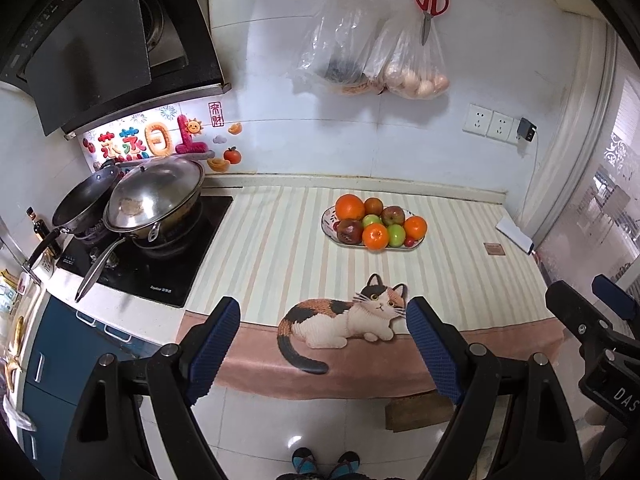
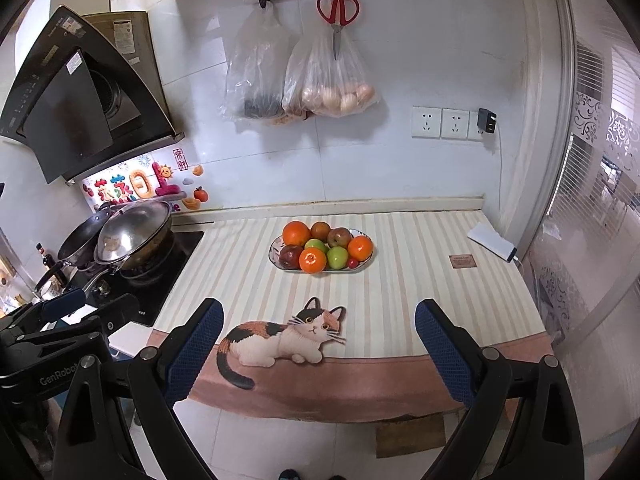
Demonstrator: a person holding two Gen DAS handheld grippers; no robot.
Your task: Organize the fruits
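Observation:
An oval patterned plate (image 1: 329, 216) (image 2: 274, 249) stands on the striped cloth at the middle back of the counter. It holds oranges (image 1: 349, 206) (image 2: 296, 233), green apples (image 1: 396, 235) (image 2: 338, 257), red apples (image 1: 393, 215) (image 2: 339, 237) and a small red fruit (image 2: 352, 263). My left gripper (image 1: 322, 312) is open and empty, held off the counter's front edge, well short of the plate. My right gripper (image 2: 318, 316) is open and empty, also in front of the counter. Each gripper shows at the other view's edge.
A stove with a lidded wok (image 1: 154, 196) and a pan (image 1: 86, 204) is at the left. A cat picture (image 1: 344, 316) marks the cloth's front. A white power bank (image 2: 491, 242) and a small brown tag (image 2: 462, 261) lie at the right. Bags and scissors (image 2: 338, 10) hang on the wall.

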